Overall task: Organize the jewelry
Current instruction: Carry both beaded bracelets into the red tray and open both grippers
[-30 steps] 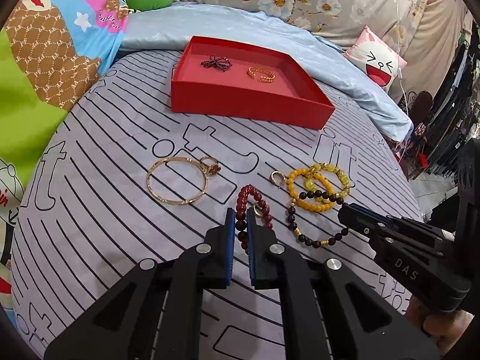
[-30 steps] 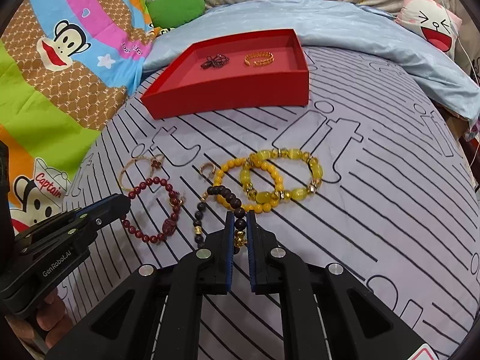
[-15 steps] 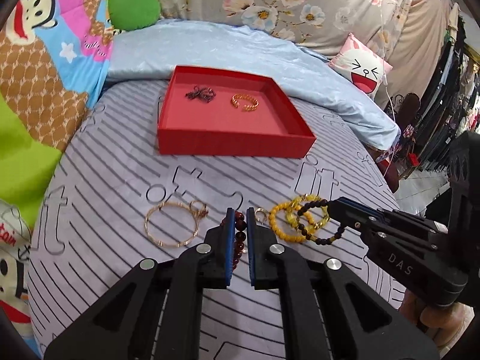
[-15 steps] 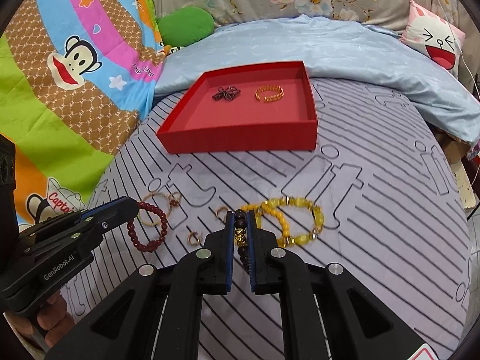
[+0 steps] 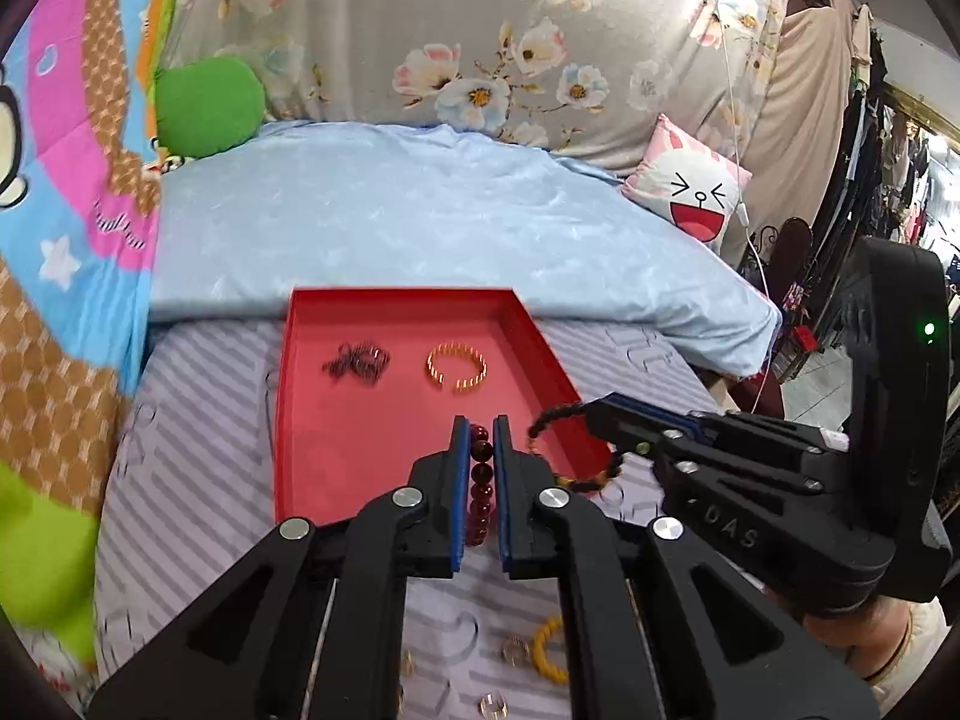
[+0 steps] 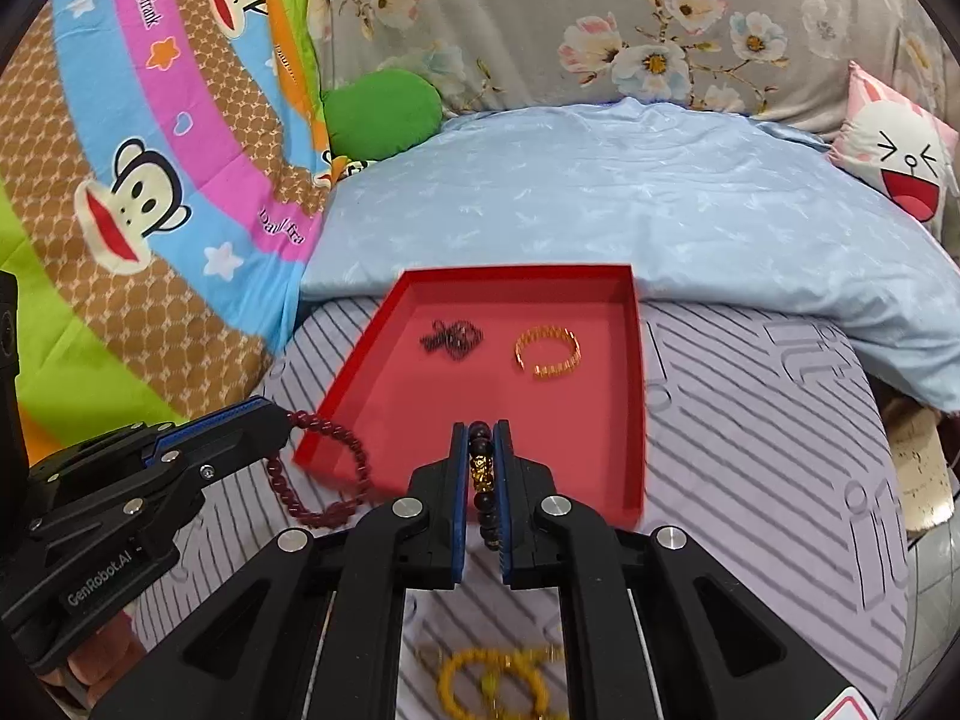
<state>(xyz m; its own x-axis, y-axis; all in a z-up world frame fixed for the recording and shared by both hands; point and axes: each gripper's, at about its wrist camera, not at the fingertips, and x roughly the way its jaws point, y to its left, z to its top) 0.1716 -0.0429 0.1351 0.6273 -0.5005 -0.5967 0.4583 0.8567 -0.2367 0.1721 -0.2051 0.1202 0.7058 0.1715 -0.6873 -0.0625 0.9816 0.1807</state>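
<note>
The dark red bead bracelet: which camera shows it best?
The right wrist view: there the dark red bead bracelet hangs as a nearly whole loop from the left gripper. The left wrist view shows only a few beads between that gripper's own fingers.

Both bracelets have left the bedsheet; the left gripper (image 5: 480,441) now holds the red beads (image 5: 480,492) up at the tray (image 5: 372,456). The right gripper (image 6: 480,438) has likewise carried the dark beads (image 6: 483,480) there.
</note>
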